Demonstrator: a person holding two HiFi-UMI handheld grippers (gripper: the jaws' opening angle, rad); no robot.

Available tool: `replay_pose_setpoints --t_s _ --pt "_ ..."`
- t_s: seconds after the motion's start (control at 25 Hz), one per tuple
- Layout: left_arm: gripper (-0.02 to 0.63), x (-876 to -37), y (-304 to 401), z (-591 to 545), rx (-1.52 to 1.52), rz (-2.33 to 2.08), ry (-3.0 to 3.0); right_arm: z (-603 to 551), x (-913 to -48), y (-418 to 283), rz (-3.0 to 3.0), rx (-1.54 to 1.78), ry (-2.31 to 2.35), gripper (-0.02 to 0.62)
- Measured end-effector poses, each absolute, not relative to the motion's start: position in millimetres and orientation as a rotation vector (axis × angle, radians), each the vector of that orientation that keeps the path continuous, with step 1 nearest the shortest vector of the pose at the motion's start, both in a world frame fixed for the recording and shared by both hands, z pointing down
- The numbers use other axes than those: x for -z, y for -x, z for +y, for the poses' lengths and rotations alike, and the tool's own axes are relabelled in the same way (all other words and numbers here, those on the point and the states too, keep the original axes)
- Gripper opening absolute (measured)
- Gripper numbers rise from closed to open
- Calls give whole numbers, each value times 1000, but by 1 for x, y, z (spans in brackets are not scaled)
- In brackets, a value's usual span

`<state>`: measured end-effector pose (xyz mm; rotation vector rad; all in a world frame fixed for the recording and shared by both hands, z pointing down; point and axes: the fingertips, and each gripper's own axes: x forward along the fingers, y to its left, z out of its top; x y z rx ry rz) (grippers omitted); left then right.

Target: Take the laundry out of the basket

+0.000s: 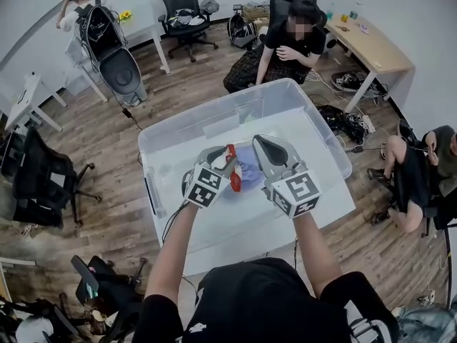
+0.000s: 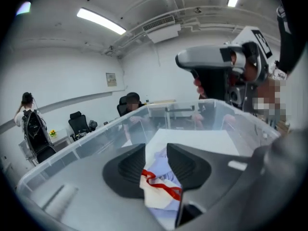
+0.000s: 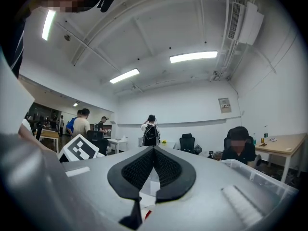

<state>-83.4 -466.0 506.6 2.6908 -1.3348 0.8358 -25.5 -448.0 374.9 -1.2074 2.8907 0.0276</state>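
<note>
A clear plastic basket (image 1: 178, 131) stands on a white table (image 1: 335, 207). Inside it lies a pale blue garment (image 1: 248, 174) with a red and white strap. My left gripper (image 1: 227, 157) is down in the basket, its jaws a little apart around the garment (image 2: 162, 173), which sits loosely between the pads (image 2: 130, 170); the white basket floor shows past the tips. My right gripper (image 1: 263, 146) hovers beside it to the right, shut, tips touching and nothing between them (image 3: 154, 150). The basket's wall (image 2: 72, 150) rises close around the left gripper (image 2: 155, 148).
A person (image 1: 289, 41) sits on the floor just behind the basket, and another person (image 1: 421, 170) at the right. Black office chairs (image 1: 43, 177) stand at the left, with a wooden desk (image 1: 371, 45) at the back right. Cables and bags lie on the wood floor.
</note>
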Motion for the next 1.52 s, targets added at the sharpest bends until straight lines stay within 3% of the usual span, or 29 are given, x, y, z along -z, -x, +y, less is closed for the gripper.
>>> replay_pose_setpoints --t_s 0.2,0.64,1.36,1.52 --pt "255 -559 80 -483 -1091 -1177 -2637 -465 -384 19 2889 2 1216 -2" --pt "583 -668 75 -495 -1282 -876 -2497 -496 -399 20 2930 11 1212 -2" --pt "575 -773 85 -513 -1507 -875 -2312 -518 -427 18 2979 57 1248 -2" --pt "469 -780 88 -518 -1561 -954 -2261 -520 -430 14 2975 63 1266 -2"
